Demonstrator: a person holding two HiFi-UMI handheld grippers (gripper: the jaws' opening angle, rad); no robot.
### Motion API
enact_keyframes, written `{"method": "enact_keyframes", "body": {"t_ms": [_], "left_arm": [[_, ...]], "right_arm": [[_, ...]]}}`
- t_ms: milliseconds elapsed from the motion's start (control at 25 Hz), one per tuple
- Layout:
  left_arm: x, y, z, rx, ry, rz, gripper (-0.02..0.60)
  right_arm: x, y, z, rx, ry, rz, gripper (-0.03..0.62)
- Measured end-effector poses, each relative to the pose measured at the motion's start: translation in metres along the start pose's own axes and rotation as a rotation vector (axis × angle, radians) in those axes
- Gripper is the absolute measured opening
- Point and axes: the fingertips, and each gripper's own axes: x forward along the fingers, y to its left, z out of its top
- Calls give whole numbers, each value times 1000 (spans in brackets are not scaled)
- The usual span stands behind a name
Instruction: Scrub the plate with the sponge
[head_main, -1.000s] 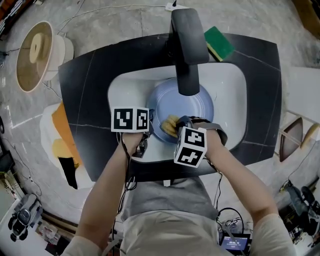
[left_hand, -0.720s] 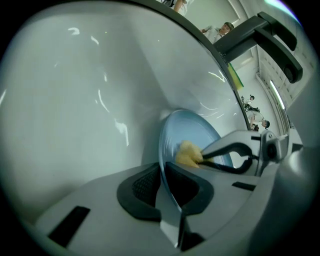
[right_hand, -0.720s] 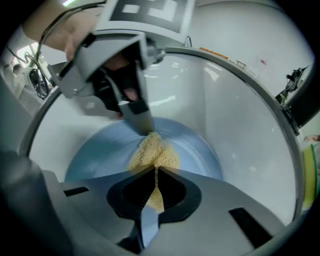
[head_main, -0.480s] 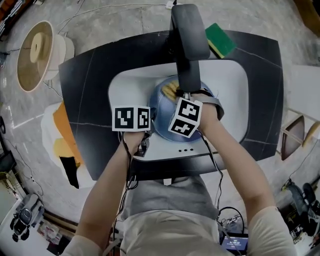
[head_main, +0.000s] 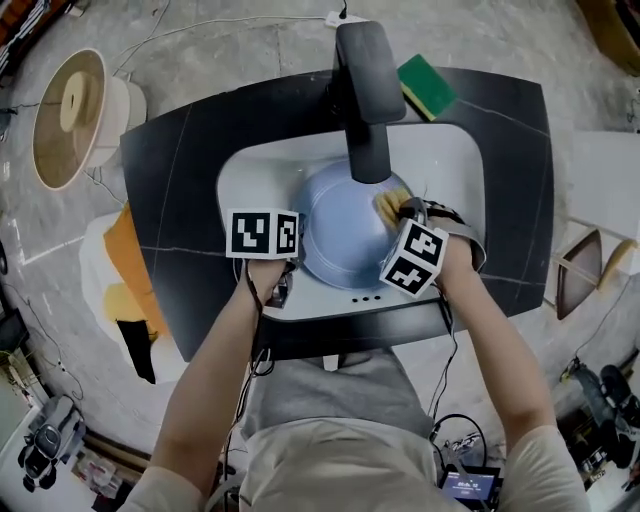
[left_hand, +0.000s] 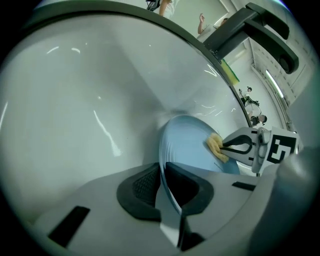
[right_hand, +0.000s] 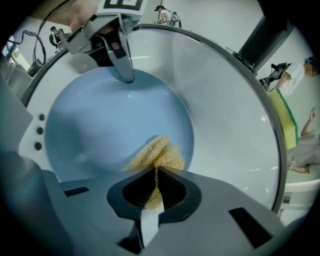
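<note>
In the sink (head_main: 250, 170), pinching the blue plate (head_main: 345, 225) at 8 o'clock in left gripper (left_hand: 162, 182) jaws, scrubbing at 2 o'clock with the sponge (head_main: 392, 207) clamped in right gripper (right_hand: 154, 192) jaws, risking a rim slip under hard pressing.

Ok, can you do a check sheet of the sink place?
Surface: dark countertop, white sink.
Job's things: blue plate tilted in sink; yellow sponge on it.
Clutter: green sponge beside the faucet.
Grippers: left gripper shut on plate rim; right gripper shut on yellow sponge.
Cables: white cable on the floor.
Surroundings: wooden reel, orange cloth at left.
</note>
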Motion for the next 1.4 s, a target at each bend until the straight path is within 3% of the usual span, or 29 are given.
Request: {"method": "enact_keyframes", "body": {"t_ms": [280, 440, 560, 680, 880, 1080, 1400], "left_arm": [[-1, 0, 1, -24, 1, -6, 48], [0, 4, -2, -66, 3, -10, 46], [0, 0, -5, -55, 19, -20, 46], [0, 0, -8, -67, 15, -22, 46], [-1, -4, -11, -67, 9, -32, 48], [1, -7, -16, -54, 15, -29, 55], [-3, -6, -15, -59, -26, -11, 75]], "right_arm": [[-31, 62, 13, 0, -30, 174, 41], [-43, 93, 46, 7, -116, 295, 41], [-44, 107, 75, 35, -181, 348, 41], [-33, 104, 97, 61, -211, 335, 41], [-17, 72, 113, 216, -258, 314, 43], [3, 23, 114, 328, -262, 185, 43], [9, -28, 71, 444, -190, 7, 43]]}}
